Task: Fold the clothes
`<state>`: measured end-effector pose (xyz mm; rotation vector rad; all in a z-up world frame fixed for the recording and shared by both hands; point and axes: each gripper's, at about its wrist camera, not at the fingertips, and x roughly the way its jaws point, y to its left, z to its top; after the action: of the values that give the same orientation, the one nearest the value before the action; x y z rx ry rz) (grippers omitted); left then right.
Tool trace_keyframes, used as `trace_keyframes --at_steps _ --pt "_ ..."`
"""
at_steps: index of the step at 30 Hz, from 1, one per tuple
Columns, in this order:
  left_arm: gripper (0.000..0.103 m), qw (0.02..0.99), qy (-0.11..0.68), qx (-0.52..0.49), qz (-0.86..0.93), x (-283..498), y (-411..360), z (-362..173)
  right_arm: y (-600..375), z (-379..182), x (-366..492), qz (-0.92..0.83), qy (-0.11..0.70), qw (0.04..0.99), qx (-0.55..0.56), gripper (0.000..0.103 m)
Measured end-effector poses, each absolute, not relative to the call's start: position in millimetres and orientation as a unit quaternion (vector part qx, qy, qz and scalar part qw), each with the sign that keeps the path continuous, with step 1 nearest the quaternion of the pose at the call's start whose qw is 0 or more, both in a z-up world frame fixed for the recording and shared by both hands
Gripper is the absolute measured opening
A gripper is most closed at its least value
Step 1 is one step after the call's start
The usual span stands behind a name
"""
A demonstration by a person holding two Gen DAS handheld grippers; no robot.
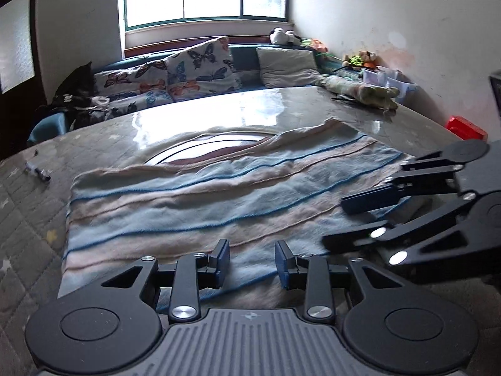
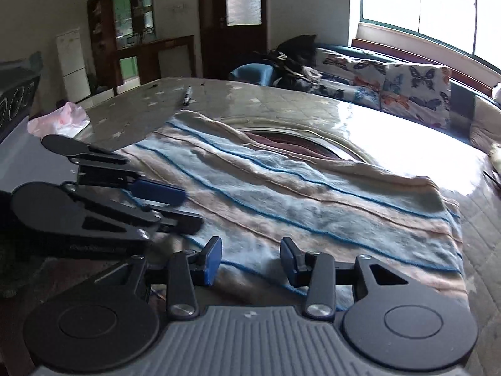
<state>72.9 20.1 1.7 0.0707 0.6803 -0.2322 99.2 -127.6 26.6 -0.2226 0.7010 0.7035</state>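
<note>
Left wrist view: striped cloth (image 1: 219, 194) flat on the shiny tabletop (image 1: 194, 116), left tool (image 1: 252, 263) just above its near edge, fingers apart, nothing between. Right wrist view: right tool (image 2: 250, 260) above the same cloth (image 2: 297, 194), fingers apart too, left tool (image 2: 162, 206) close beside.

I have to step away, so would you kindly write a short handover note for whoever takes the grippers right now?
Left gripper: open, holding nothing, low over the near edge of the striped garment.
Right gripper: open, holding nothing, beside the left one over the same edge.
Garment: lying spread, slightly rumpled, on the glossy quilted table; its far edge partly covers a round inset in the tabletop.
Done: garment laid out; whether it has already been folded once cannot be told.
Left: grasp the near edge and fold.
</note>
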Motion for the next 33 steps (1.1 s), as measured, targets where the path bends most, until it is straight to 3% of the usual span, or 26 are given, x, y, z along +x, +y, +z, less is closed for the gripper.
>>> trace_keyframes --at_steps 4,18,33 --pt "0.04 0.939 0.331 0.017 -0.094 68.5 35.8 3.3 -155.6 26.2 104.7 0.302 0.348 0.884 -0.073 0.041" --pt "0.04 0.945 0.32 -0.053 -0.034 51.4 87.7 6.4 -236.7 22.4 107.2 0.23 0.346 0.91 0.004 0.041" --pt "0.041 0.942 0.317 -0.106 -0.002 54.2 122.7 13.2 -237.1 27.2 124.9 0.216 0.359 0.908 0.011 0.043"
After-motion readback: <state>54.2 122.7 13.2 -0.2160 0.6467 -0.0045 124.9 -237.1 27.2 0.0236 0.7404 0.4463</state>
